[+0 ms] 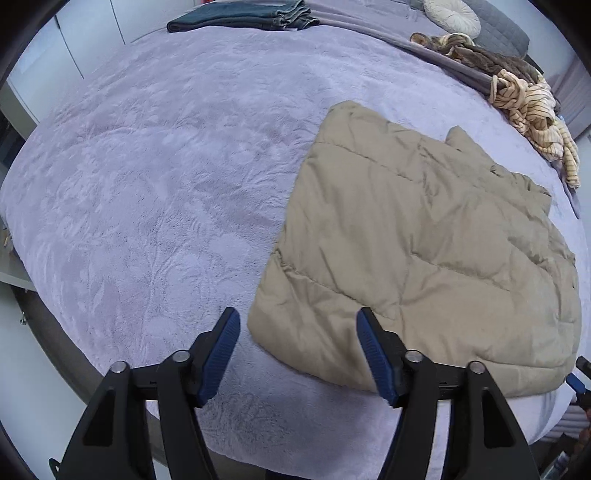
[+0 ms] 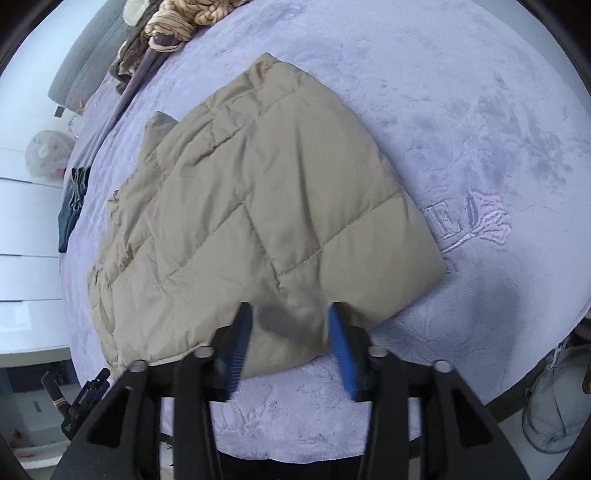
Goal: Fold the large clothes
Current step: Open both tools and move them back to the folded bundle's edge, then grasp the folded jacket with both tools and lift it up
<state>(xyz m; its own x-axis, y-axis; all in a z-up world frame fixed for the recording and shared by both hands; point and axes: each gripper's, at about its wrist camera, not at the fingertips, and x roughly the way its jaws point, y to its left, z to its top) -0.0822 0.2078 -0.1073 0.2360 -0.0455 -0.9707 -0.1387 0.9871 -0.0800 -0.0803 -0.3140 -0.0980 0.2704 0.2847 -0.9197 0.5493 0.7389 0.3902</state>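
Tan quilted jacket [image 1: 424, 236] folded flat on the lilac blanket [image 1: 155, 177] of the bed, toward its near right side. Left claw [image 1: 297, 334] spread wide apart, gripping nothing, poised above the jacket's near left corner. Right claw [image 2: 290, 332] also apart, fingers either side of the jacket's near edge, cloth between them but not pinched. Folded dark jeans [image 1: 240, 16] at the far edge. Heap of striped and brown clothes [image 1: 517, 92] far right, beside a round cushion [image 1: 452, 14].
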